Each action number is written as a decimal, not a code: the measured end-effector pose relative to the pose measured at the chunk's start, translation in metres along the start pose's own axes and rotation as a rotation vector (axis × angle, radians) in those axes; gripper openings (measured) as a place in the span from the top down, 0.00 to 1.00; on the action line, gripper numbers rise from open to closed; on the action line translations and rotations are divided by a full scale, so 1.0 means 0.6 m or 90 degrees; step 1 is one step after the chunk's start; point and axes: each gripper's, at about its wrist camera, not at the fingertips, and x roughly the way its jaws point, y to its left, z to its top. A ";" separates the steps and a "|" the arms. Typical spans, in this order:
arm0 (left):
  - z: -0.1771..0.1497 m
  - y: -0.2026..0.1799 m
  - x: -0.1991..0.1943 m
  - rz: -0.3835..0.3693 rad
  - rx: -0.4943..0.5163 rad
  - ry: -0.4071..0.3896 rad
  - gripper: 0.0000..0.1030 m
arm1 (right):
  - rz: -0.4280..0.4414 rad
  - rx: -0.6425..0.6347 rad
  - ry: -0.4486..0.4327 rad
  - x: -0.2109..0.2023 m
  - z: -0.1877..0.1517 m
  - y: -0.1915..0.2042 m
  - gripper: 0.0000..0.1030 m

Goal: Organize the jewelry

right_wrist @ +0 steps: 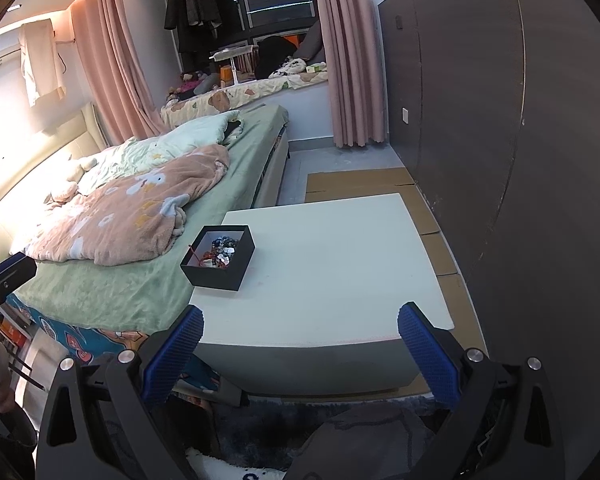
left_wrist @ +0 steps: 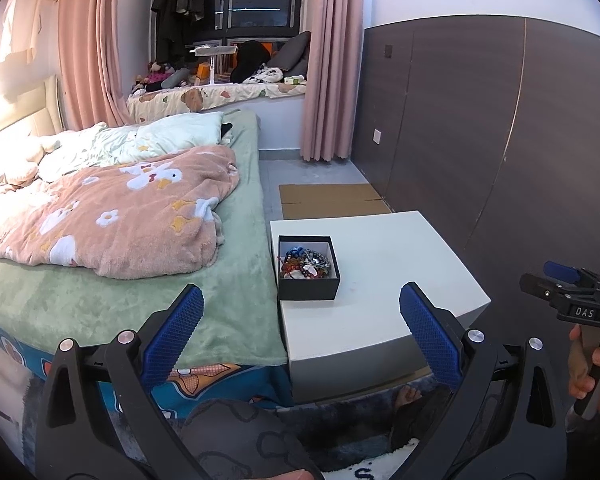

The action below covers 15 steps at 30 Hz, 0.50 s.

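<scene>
A small black box (left_wrist: 309, 289) (right_wrist: 220, 272) with a white inside stands on the left part of a white table (left_wrist: 380, 272) (right_wrist: 332, 264). It holds a tangle of coloured bead bracelets (left_wrist: 306, 263) (right_wrist: 221, 253). My left gripper (left_wrist: 300, 312) is open with nothing between its blue pads, held short of the table's near edge and just in front of the box. My right gripper (right_wrist: 300, 326) is open and holds nothing, hovering at the table's near edge, to the right of the box. In the left wrist view the right gripper (left_wrist: 560, 284) shows at the right edge, held by a hand.
A bed (left_wrist: 120, 272) (right_wrist: 112, 280) with a green sheet and a pink blanket touches the table's left side. Flat cardboard (left_wrist: 332, 200) (right_wrist: 360, 184) lies on the floor behind the table. A dark panelled wall (left_wrist: 500, 140) stands to the right. A person's knee (left_wrist: 236, 436) and a bare foot (left_wrist: 408, 396) are below the table edge.
</scene>
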 end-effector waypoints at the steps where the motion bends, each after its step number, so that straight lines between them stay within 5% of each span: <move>1: 0.000 0.000 0.000 0.000 0.000 0.000 0.05 | 0.000 0.001 0.000 0.000 0.000 0.001 0.07; 15: -0.001 -0.004 -0.009 -0.005 0.004 -0.002 0.05 | -0.001 -0.001 0.000 -0.002 -0.003 0.004 0.07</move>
